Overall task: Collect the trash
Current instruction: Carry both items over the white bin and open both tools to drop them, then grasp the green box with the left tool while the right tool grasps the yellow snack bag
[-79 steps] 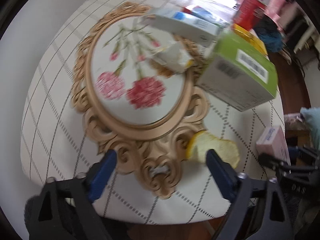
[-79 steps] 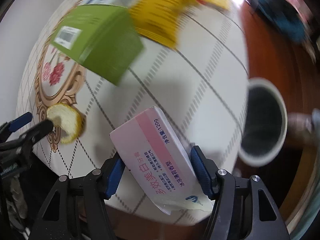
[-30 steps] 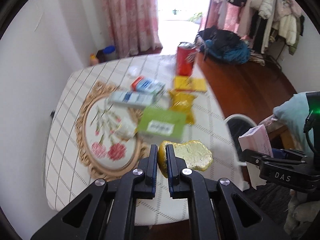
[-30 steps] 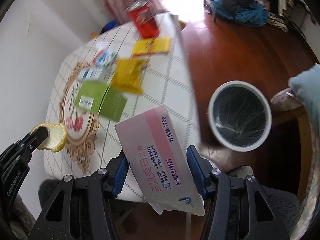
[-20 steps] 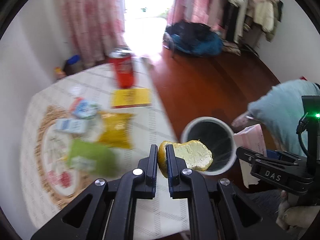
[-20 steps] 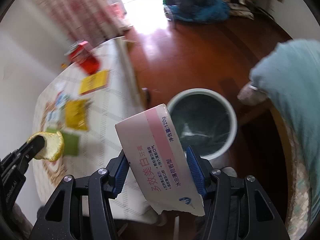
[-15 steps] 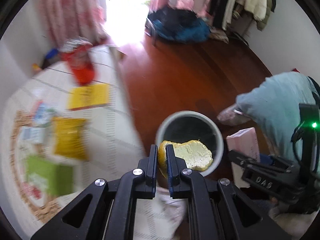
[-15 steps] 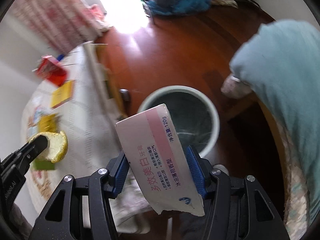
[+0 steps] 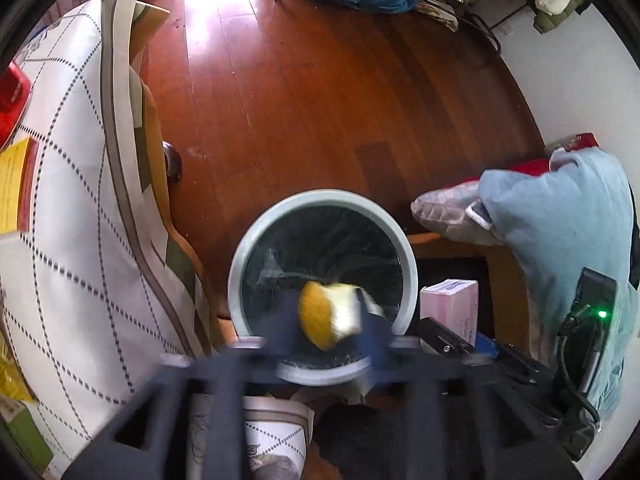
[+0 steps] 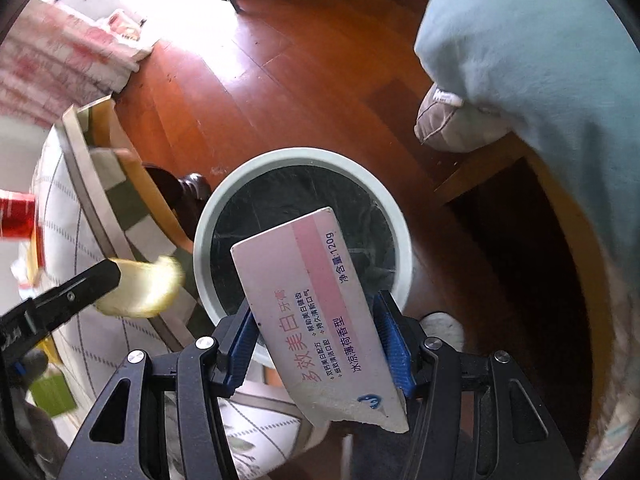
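Observation:
A round bin (image 9: pixel 322 258) with a pale rim and a black liner stands on the wooden floor beside the table; it also shows in the right wrist view (image 10: pixel 300 216). My left gripper (image 9: pixel 330 324) is over the bin's near rim, blurred, with its fingers spread apart. A yellow peel (image 9: pixel 328 318) sits between them, blurred, over the bin mouth; in the right wrist view the peel (image 10: pixel 138 290) is still by the left fingertip. My right gripper (image 10: pixel 320 340) is shut on a pink and white toothpaste box (image 10: pixel 316 312) above the bin's near edge.
The table with a checked white cloth (image 9: pixel 68 240) is to the left, with a red can (image 9: pixel 10 106), a yellow packet (image 9: pixel 12 188) and a green box (image 10: pixel 54 394) on it. A light blue cloth over furniture (image 9: pixel 560 232) is to the right. Open wooden floor lies beyond the bin.
Both grippers swung from the table to over the bin. The left fingers, shut on the peel before, have spread and the peel is loose between them. The right keeps its box.

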Action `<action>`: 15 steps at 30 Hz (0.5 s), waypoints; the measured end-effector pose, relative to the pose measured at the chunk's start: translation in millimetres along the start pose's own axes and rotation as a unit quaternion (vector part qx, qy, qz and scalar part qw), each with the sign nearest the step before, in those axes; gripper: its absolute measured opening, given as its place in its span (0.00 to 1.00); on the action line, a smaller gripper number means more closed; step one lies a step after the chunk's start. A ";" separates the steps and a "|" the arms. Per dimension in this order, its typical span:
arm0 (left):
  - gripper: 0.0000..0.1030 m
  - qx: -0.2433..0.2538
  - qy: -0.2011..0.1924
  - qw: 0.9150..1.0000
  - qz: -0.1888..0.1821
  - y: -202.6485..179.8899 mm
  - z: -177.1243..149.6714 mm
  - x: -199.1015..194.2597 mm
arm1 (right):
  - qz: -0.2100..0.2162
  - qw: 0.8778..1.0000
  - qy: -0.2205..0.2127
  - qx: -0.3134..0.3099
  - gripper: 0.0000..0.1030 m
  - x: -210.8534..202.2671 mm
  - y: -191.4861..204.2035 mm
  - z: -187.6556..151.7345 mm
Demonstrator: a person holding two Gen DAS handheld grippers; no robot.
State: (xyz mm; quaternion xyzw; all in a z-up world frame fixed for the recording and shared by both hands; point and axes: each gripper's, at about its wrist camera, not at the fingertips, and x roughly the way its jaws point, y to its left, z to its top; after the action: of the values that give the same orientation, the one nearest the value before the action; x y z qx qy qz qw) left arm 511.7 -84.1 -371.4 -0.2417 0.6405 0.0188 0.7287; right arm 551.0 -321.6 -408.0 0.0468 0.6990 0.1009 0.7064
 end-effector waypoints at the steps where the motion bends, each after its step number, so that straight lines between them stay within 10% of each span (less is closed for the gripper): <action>1: 0.81 -0.002 -0.006 1.000 0.002 0.4 1.1 -0.8 | 0.002 1.000 0.004 0.000 0.59 2.2 -1.5 1.9; 4: 0.84 -0.006 -0.022 1.000 0.016 3.6 -0.9 -8.9 | 0.014 1.000 0.005 0.004 0.89 7.0 -1.9 4.3; 15: 0.92 0.024 -0.074 0.987 0.137 10.2 -49.9 -53.7 | -0.059 0.998 -0.015 -0.034 0.99 -20.2 15.4 -27.9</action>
State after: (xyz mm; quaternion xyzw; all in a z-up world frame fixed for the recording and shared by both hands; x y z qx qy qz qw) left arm 452.5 -78.8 -327.2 -0.1317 0.6120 0.1212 0.7703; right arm 522.0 -312.9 -385.6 -0.0171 0.6862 0.0827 0.7225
